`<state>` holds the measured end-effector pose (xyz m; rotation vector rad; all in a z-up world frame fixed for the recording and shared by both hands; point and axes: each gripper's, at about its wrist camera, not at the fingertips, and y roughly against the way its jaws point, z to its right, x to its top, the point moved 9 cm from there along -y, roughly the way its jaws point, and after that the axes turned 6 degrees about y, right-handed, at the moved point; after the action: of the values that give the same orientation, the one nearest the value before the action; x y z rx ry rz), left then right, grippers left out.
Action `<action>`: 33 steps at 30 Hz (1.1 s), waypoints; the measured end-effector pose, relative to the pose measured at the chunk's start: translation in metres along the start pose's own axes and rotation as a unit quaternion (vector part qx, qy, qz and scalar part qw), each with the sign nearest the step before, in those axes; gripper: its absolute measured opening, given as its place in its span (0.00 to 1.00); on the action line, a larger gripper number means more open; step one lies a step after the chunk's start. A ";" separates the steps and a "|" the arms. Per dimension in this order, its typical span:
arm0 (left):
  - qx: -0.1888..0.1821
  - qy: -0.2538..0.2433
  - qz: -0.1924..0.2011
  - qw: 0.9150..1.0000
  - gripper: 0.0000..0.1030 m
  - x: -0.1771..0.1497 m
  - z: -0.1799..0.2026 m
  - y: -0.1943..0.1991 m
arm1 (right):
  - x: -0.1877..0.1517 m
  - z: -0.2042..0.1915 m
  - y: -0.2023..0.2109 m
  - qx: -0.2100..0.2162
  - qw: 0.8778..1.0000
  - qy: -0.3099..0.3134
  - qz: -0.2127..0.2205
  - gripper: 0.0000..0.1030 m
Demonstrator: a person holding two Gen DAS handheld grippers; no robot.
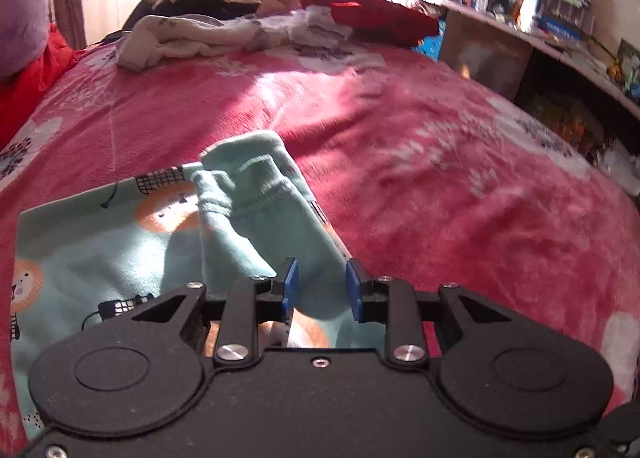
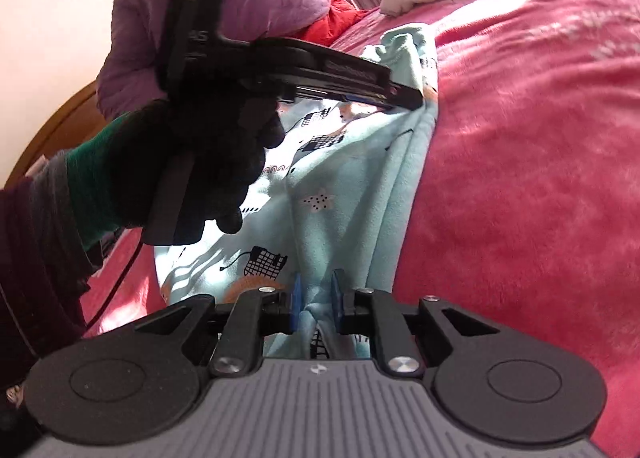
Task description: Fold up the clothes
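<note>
Pinching a bunched fold of the mint printed garment [image 2: 352, 186], the right tongs [image 2: 316, 300] are closed on it, low over the pink bed [image 2: 520, 178]. The left tongs [image 1: 322, 288] clamp its rolled edge farther along. Risk: thin fleece slipping free if either hand pulls unevenly, undoing the fold.

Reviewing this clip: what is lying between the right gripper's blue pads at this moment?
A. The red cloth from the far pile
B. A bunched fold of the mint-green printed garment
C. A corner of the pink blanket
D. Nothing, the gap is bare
B: in the right wrist view the right gripper has a bunched fold of the mint-green printed garment rising between its blue pads, with the pink blanket off to the side.
</note>
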<state>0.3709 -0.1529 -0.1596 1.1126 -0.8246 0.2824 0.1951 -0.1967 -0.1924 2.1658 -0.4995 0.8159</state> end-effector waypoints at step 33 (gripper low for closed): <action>0.095 0.026 0.010 0.995 0.17 0.036 -0.034 -0.050 | -0.004 -0.005 0.001 0.001 1.000 0.017 -0.002 0.15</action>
<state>0.4397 -0.1521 -0.1749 1.2688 -0.7741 0.4124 0.1898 -0.1929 -0.1924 2.1508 -0.4757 0.8505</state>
